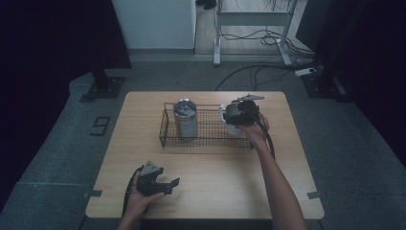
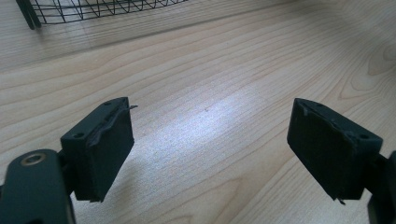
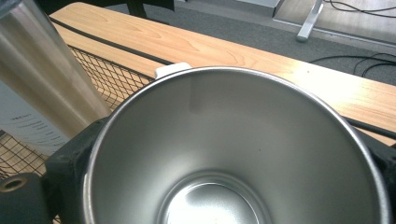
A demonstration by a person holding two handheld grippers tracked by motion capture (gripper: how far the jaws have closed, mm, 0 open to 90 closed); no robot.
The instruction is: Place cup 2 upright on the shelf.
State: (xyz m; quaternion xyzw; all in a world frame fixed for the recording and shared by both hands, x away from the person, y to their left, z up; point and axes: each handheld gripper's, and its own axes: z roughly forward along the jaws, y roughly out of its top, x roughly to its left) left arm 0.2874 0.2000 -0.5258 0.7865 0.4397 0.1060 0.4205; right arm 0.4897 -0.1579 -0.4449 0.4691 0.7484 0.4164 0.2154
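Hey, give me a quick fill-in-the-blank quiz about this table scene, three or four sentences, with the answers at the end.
1. The tall steel tumbler stands inside the wire ____.
2. The fingers of the left gripper are ____, with nothing between them.
3. The right gripper is shut on a steel ____, seen from above in the right gripper view.
4. The inside of that cup is ____.

Missing words: basket; open; cup; empty
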